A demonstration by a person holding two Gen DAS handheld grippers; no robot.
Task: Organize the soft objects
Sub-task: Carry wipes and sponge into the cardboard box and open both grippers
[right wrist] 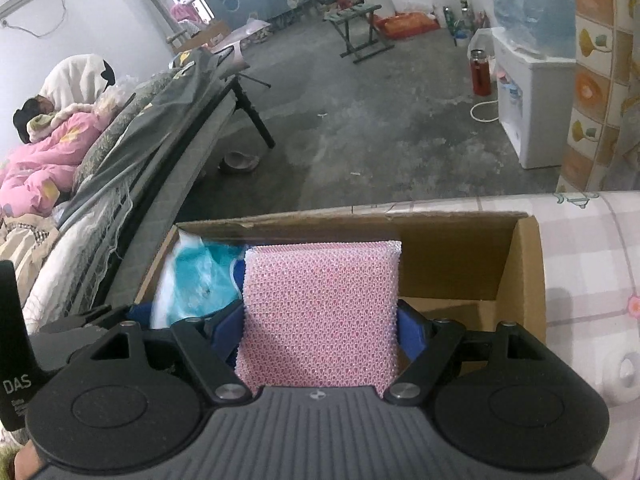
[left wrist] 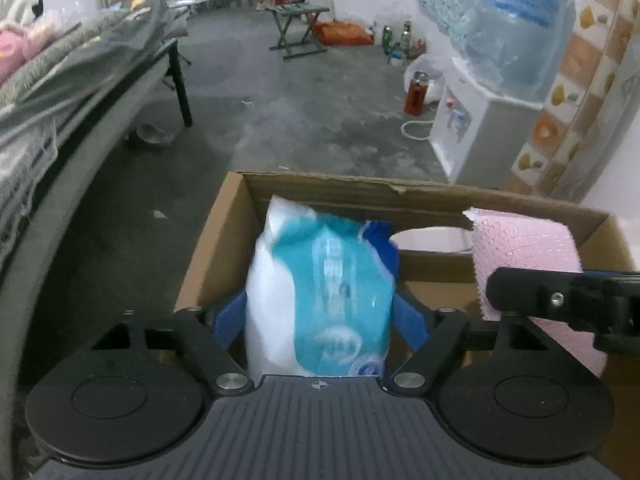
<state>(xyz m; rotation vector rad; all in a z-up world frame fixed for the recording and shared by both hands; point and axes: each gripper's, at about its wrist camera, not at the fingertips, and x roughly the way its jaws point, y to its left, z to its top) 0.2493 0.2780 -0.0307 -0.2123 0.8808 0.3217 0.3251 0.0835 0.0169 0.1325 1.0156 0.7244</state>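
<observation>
An open cardboard box (left wrist: 320, 182) (right wrist: 360, 220) stands just in front of both grippers. In the left wrist view a white and teal plastic packet (left wrist: 320, 300) stands on end inside the box, blurred. It lies between the blue fingers (left wrist: 228, 320) of my left gripper (left wrist: 320, 312), which are spread to its sides and look loose on it. My right gripper (right wrist: 320, 320) is shut on a pink mesh sponge (right wrist: 320, 312) (left wrist: 524, 240) and holds it upright over the box's right half. A white round container (left wrist: 428, 240) lies in the box behind them.
A bed with a grey cover (left wrist: 80, 80) runs along the left; a person in pink (right wrist: 52, 148) lies on it. A water dispenser (left wrist: 472, 128), a red bottle (left wrist: 416, 94) and a folding stool (left wrist: 300, 32) stand on the concrete floor. A checked cloth (right wrist: 592, 280) covers the surface right of the box.
</observation>
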